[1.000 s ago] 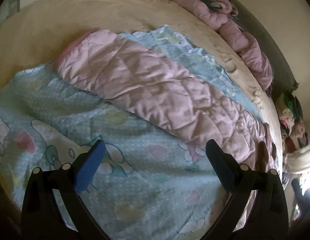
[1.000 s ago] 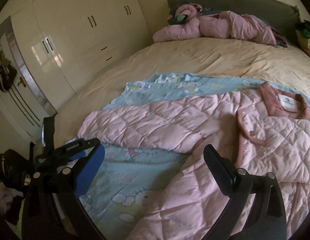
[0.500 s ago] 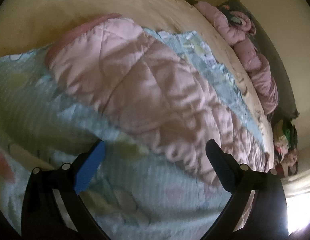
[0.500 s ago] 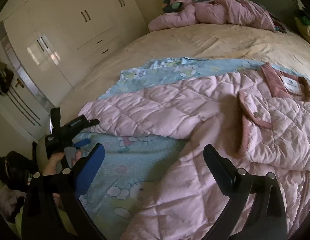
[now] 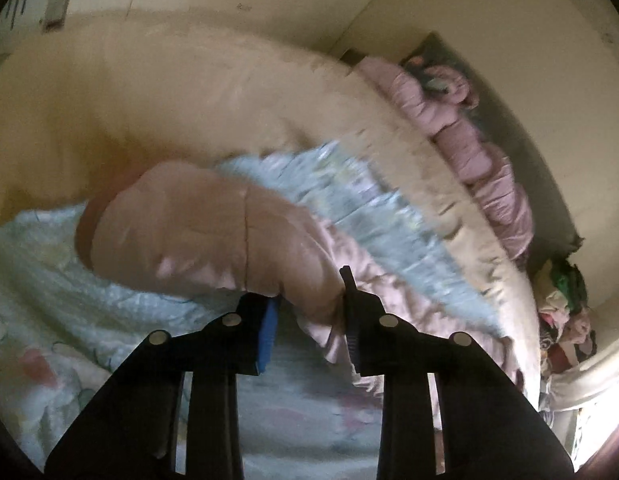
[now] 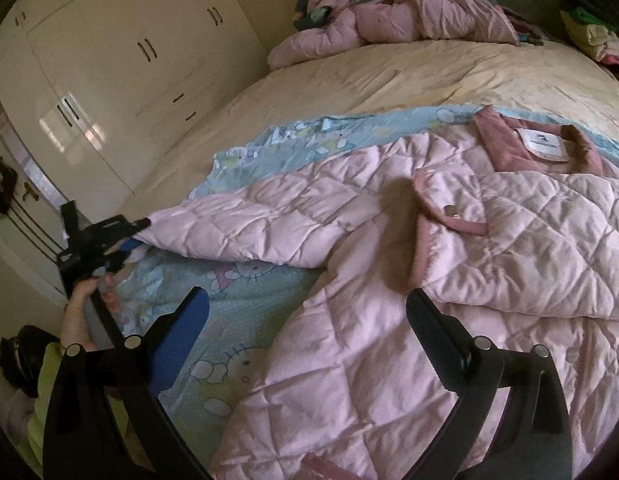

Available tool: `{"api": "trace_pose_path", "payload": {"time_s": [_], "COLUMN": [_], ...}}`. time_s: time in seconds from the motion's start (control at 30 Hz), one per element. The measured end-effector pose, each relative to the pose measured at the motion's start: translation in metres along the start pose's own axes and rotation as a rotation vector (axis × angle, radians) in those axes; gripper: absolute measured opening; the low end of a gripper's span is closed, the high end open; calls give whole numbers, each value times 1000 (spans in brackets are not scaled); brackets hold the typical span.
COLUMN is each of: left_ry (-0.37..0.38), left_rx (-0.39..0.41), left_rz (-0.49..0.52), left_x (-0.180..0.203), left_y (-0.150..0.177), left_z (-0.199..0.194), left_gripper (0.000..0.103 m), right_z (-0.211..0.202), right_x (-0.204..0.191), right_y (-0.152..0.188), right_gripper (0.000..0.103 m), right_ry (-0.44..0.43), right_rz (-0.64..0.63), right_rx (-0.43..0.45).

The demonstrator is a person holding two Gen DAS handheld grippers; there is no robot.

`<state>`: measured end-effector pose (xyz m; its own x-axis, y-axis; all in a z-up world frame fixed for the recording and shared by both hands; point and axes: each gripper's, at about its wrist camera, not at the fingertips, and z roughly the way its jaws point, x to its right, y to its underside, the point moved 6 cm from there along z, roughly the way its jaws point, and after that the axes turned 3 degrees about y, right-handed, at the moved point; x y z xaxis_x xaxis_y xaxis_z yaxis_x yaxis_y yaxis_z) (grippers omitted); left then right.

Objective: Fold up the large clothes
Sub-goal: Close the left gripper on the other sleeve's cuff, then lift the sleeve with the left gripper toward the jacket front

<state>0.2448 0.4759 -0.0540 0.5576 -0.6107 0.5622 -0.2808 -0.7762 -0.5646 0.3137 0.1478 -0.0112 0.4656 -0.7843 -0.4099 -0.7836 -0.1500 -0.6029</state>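
Note:
A pink quilted jacket (image 6: 389, 264) lies spread on a light blue cartoon blanket (image 6: 245, 292) on the bed, collar and label at the far right. Its left sleeve (image 5: 197, 232) stretches toward the bed's left side. My left gripper (image 5: 309, 304) is shut on the sleeve's lower edge near the cuff; it also shows in the right wrist view (image 6: 129, 236), gripping the sleeve end. My right gripper (image 6: 305, 316) is open and empty, hovering above the jacket's body.
A second pink padded garment (image 6: 393, 20) lies by the dark headboard. A heap of clothes (image 5: 565, 300) sits at the bed's far corner. White wardrobes (image 6: 109, 60) stand along the left. The cream bedspread (image 6: 389, 76) spreads beyond the blanket.
My left gripper moved forward to the sleeve and closed on it. My right gripper stayed open and drifted slightly closer over the jacket.

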Motion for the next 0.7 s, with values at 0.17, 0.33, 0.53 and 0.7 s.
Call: {"api": "trace_pose_path", "payload": {"time_s": [0.17, 0.33, 0.53, 0.7], "left_ry": [46, 89, 148, 177], "left_rx": [75, 121, 155, 173], "left_rz": [86, 137, 210, 267], "left_x": [43, 86, 141, 176], "left_y": [-3, 1, 14, 28], "left_z": [-39, -72, -102, -118], "left_gripper": [20, 18, 15, 13], "right_z": [-27, -63, -103, -128], "right_x": [18, 45, 79, 106], "right_y": [-1, -3, 0, 8], "right_gripper": [98, 98, 98, 98], "right_ry": [-3, -1, 7, 19], "right_rz": [23, 71, 125, 168], "right_rx": [42, 107, 172, 211]}}
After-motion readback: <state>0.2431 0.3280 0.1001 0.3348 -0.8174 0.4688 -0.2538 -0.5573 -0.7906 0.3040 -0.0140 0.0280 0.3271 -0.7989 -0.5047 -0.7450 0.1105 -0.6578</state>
